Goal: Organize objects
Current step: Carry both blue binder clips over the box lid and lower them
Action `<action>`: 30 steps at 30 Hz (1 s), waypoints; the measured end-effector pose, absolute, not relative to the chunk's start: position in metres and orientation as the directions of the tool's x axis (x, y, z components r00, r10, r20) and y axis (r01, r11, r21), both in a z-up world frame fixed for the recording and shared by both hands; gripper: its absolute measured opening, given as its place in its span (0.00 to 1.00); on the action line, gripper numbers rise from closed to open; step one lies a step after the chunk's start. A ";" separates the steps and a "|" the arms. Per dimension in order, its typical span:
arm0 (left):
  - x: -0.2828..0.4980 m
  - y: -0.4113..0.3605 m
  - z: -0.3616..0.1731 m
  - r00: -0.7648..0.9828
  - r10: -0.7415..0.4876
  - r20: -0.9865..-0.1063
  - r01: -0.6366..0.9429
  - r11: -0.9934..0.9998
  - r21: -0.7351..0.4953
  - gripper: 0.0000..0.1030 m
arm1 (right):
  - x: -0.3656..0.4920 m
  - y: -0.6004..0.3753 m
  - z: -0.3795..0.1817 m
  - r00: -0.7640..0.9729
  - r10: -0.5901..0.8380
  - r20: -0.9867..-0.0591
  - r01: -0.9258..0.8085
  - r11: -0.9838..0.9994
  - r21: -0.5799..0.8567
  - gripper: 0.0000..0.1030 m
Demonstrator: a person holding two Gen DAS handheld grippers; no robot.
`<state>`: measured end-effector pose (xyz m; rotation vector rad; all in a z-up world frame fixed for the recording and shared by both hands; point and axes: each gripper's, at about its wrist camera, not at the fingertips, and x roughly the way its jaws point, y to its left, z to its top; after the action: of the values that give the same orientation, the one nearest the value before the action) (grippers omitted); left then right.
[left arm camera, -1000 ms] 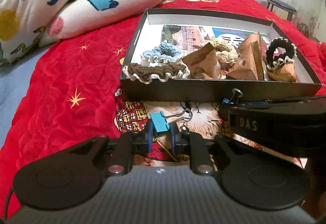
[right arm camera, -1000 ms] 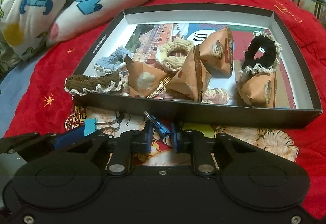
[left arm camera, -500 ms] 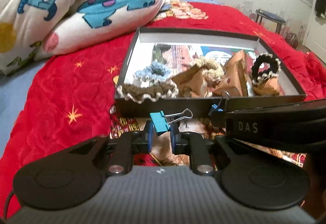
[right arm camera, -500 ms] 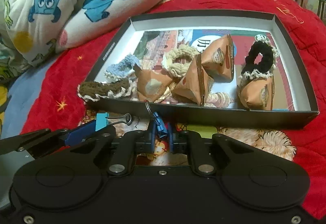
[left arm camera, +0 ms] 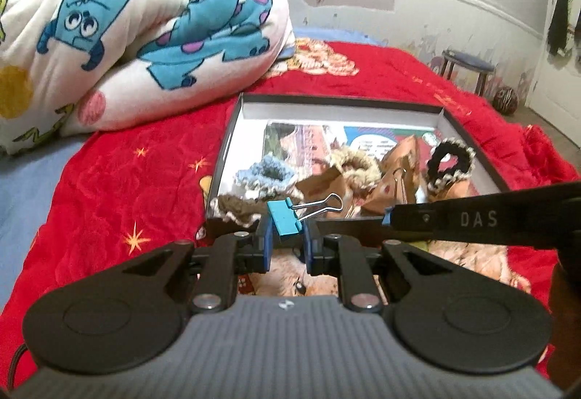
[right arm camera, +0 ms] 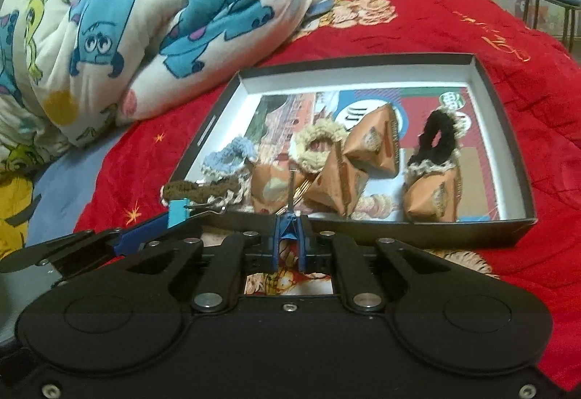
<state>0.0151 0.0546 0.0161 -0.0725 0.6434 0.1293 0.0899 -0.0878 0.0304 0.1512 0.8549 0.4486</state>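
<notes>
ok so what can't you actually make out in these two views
- Left wrist view: the right gripper crosses in side-on; its dark blue clip is almost wholly hidden behind it.
- Left wrist view: the brown scrunchie is partly covered by the light blue clip.
- Right wrist view: the left gripper is cut off by the left edge.
- Both views: print on the orange packets is too small to read.

Indoor light is dim and even, with a cool cast; no lamp or window shows. Colours run saturated, above all the red bedspread. Both views are soft and grainy, with the far wall blurred. The fisheye bends straight lines toward the edges, and the corners go dark. Shadows are faint, inside the box walls. No glare.
</notes>
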 end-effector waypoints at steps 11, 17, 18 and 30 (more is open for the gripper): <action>0.011 0.059 0.031 0.837 0.098 -0.539 -0.149 0.987 -0.052 0.20 | 0.099 -0.125 0.049 0.628 0.466 -0.624 -0.241 0.878 0.413 0.09; 0.029 0.063 0.042 0.851 0.100 -0.516 -0.155 0.986 -0.065 0.20 | 0.113 -0.134 0.056 0.660 0.462 -0.592 -0.207 0.870 0.447 0.09; 0.037 0.064 0.046 0.856 0.100 -0.507 -0.156 0.985 -0.068 0.20 | 0.118 -0.133 0.057 0.668 0.458 -0.587 -0.203 0.870 0.449 0.09; 0.138 0.082 0.026 0.825 0.040 -0.564 -0.106 0.991 -0.083 0.20 | 0.189 -0.100 0.052 0.695 0.390 -0.604 -0.170 0.906 0.389 0.10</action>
<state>0.1383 0.0819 0.0256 -0.1129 0.5966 0.0778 0.1887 -0.1001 0.0518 0.3161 0.7407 0.3179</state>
